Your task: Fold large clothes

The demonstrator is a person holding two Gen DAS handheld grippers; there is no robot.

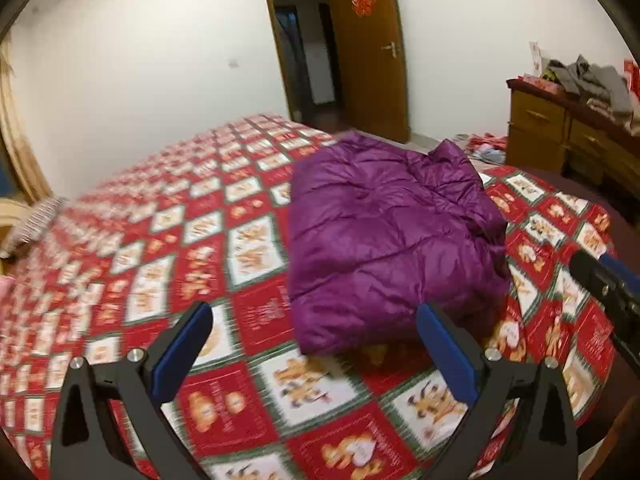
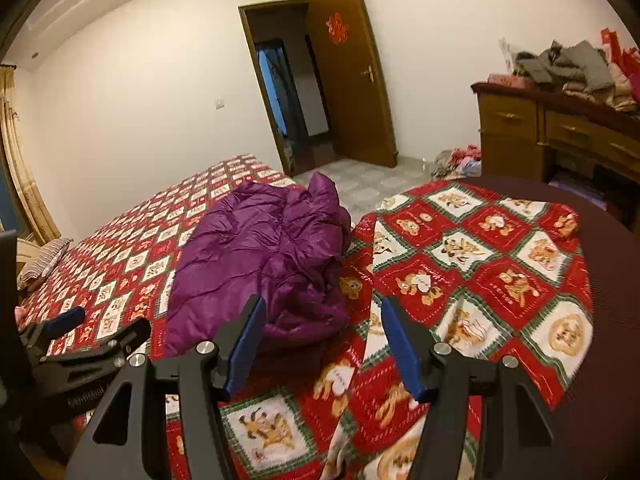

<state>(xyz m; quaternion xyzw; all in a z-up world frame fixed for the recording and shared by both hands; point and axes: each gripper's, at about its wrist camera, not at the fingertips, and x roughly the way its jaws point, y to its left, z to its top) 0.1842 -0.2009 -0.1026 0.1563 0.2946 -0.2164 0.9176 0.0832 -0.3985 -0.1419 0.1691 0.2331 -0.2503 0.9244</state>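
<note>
A purple puffy jacket [image 1: 384,240] [image 2: 256,256] lies folded into a thick bundle on the bed's red patterned sheet [image 1: 160,240] [image 2: 480,260]. My left gripper [image 1: 316,312] hovers just short of the jacket's near edge, open wide with nothing between its blue pads. In the right wrist view it shows at the far left [image 2: 76,316]. My right gripper [image 2: 322,302] is open near the jacket's right front corner, and its jaws hold no cloth. One of its fingers [image 1: 600,276] pokes in at the right edge of the left wrist view.
The sheet is rucked up at the near right corner, baring dark mattress [image 2: 608,280]. A wooden dresser [image 1: 560,136] [image 2: 540,128] piled with clothes [image 2: 572,68] stands at the right. More clothes [image 2: 460,160] lie on the floor by an open door [image 2: 348,72]. A striped pillow [image 2: 44,260] rests far left.
</note>
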